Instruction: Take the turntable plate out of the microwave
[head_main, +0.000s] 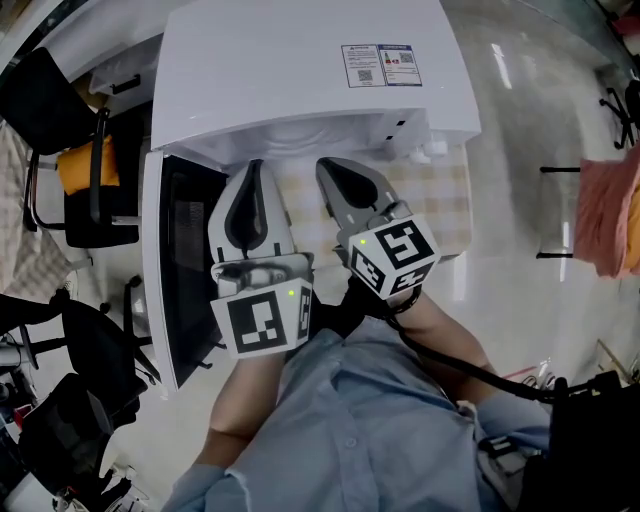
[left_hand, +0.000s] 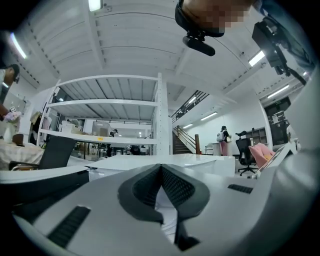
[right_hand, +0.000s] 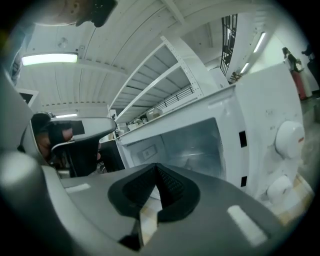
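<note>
Head view: left gripper (head_main: 254, 178) and right gripper (head_main: 330, 175) closed, empty, before the open microwave (head_main: 300, 80); risk: entering closed, they could shove or chip the unseen plate.

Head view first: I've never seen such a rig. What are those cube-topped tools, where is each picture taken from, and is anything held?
No robot: a person holds a tool with a two-jaw claw in each hand; the marked cubes belong to the tools. The head view comes from a camera on the person's head, looking down on the left claw and right claw before a white microwave, which stands on a checked cloth with its door open to the left. The other two pictures come from cameras riding on each tool, looking along its jaws. The right one shows the open cavity and the knobs; the left one looks over the microwave's top into the room. Both claws are shut and empty. The turntable plate cannot be made out.
</note>
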